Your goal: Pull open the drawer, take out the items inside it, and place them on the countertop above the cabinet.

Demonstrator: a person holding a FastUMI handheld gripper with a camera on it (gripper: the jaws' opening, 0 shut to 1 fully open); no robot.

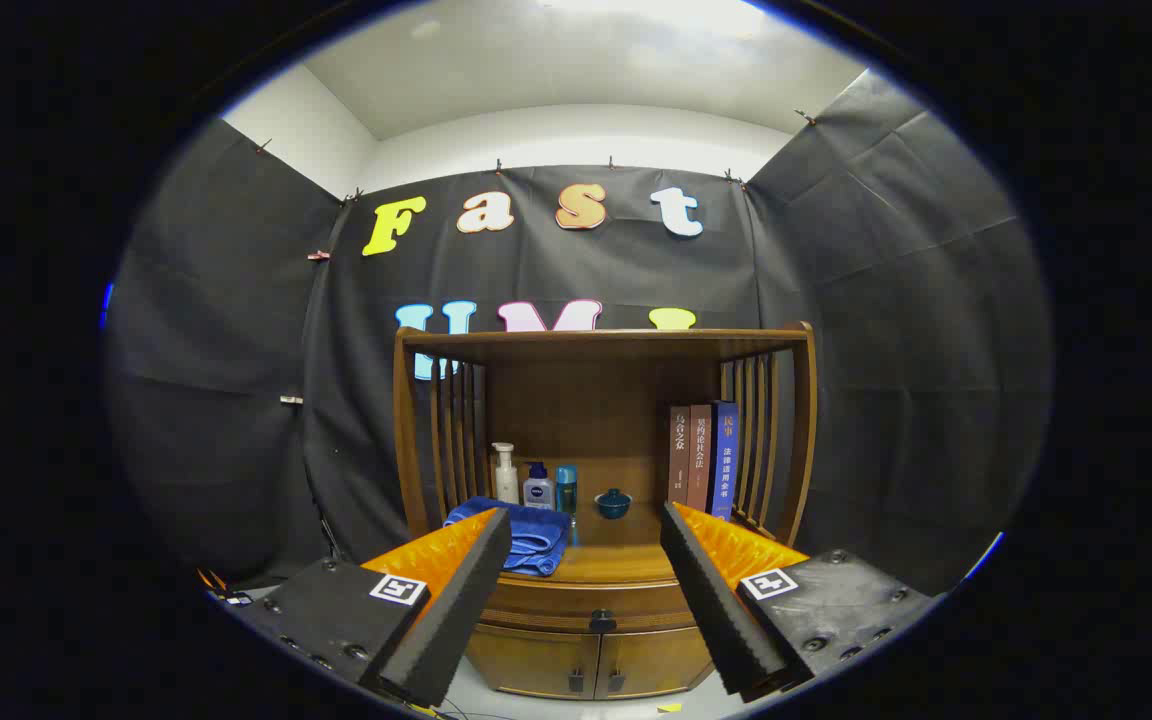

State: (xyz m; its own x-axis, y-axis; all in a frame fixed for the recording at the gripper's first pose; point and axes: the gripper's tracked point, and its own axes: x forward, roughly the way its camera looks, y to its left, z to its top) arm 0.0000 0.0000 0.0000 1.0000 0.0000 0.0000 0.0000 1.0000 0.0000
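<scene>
Facing the wooden cabinet (601, 480) squarely, I held the gripper (586, 575) wide open and empty, well back, lined up on the closed drawer (586, 605) and its dark knob (602, 621), under the tabletop (616, 565) carrying a blue towel (526, 535).

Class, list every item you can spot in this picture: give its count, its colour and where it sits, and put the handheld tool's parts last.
cabinet: one, brown wood, ahead of the fingers, slatted shelf sides.
drawer: one, brown, closed, under the countertop, dark knob.
cupboard doors: two, brown, below the drawer.
towel: one, blue, folded, countertop left.
bottles: three, white, white-and-blue, teal, behind the towel.
lidded bowl: one, dark teal, countertop middle.
books: three, two brown and one blue, upright at right.
gripper: one, fingers wide apart, holding nothing, short of the cabinet.
</scene>
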